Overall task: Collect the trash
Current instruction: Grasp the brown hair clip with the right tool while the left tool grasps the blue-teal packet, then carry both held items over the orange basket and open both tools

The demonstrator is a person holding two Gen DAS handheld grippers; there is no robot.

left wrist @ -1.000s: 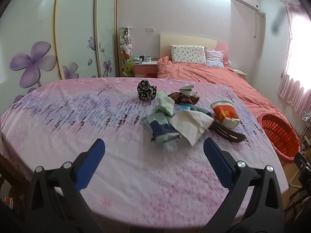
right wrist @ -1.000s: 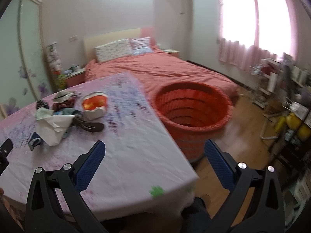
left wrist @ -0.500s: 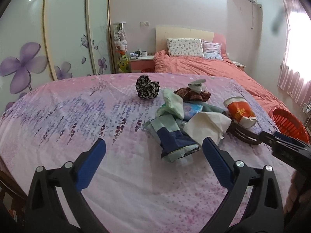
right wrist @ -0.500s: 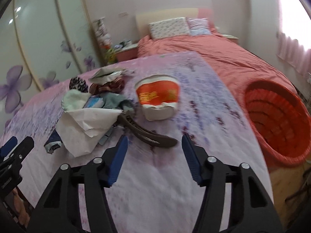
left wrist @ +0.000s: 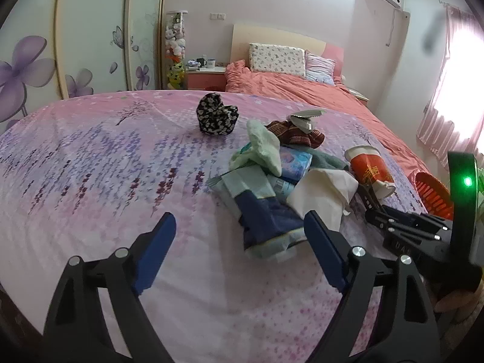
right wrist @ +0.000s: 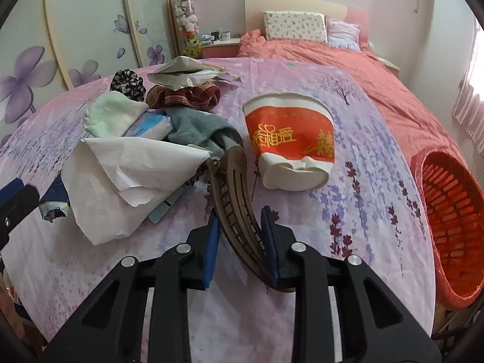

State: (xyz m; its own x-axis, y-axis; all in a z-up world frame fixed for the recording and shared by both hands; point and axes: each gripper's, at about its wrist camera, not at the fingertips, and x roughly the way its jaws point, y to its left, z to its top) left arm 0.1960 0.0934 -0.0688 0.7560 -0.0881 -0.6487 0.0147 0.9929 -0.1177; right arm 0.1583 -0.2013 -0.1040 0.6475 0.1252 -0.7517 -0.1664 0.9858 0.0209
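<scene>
The right claw (right wrist: 240, 246) was closing around the near end of a brown slotted hair clip (right wrist: 234, 199) lying on the lavender-print counter (right wrist: 357, 211) beside a crushed paper cup (right wrist: 290, 142), while the left claw (left wrist: 239, 251), empty, was narrowing above a blue wrapper (left wrist: 266, 217). The clip looked light, rigid and slick, best pinched across its curved spine. The cup's red band carried gold Chinese characters, not clearly legible.
</scene>
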